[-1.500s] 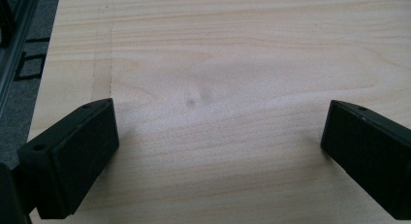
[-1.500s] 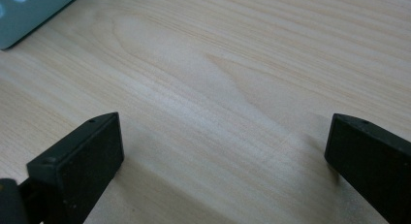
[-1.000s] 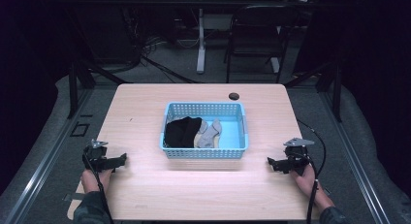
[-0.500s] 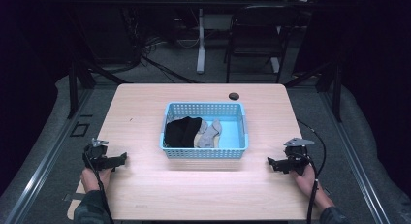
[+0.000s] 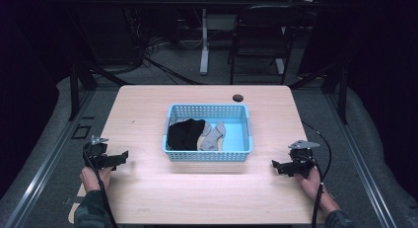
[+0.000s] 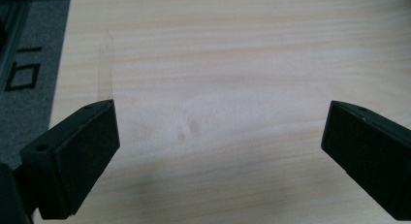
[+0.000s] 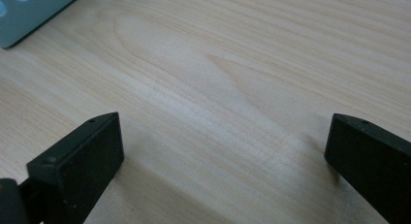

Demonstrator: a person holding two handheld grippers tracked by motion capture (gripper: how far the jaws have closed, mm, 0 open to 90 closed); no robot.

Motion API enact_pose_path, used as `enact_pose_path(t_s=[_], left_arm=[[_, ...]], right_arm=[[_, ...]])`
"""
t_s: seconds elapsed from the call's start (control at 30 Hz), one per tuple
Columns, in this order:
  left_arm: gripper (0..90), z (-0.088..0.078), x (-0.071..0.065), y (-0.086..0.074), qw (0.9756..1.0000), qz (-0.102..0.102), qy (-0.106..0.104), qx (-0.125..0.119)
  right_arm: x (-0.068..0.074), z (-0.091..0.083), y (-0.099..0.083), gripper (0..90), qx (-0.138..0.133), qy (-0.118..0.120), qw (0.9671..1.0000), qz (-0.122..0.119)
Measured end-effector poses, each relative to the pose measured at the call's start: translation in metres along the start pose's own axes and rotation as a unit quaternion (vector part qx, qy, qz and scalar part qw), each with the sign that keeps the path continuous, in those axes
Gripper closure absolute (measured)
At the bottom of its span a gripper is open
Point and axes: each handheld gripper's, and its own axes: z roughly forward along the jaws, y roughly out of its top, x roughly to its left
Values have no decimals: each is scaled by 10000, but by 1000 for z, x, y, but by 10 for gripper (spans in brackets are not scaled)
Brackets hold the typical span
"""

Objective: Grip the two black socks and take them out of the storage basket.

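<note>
We see nothing moved: left tool and right tool stay spread wide, flanking the blue plastic lattice basket of dark and grey socks mid pale wooden surface.

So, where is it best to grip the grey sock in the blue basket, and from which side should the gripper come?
Probably from above, at the grey sock's upper end, which lies free on the basket floor. Its lower part sits against the black sock and the near wall, so a side approach is blocked. The right gripper, open, is on the sock's side.
</note>
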Motion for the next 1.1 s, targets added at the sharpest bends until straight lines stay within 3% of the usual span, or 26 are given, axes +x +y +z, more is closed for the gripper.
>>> enact_pose_path(t_s=[0.37, 0.8, 1.1], left_arm=[[1, -17, -11, 25, 9995, 176, -224, -96], [1, -21, -32, 51, 9979, 473, -447, -31], [1, -31, -53, 89, 9948, 791, -636, -104]], right_arm=[[0, 0, 0, 0, -2, -9, 10000, 6], [0, 0, 0, 0, -5, -25, 10000, 17], [0, 0, 0, 0, -2, -13, 10000, 15]])
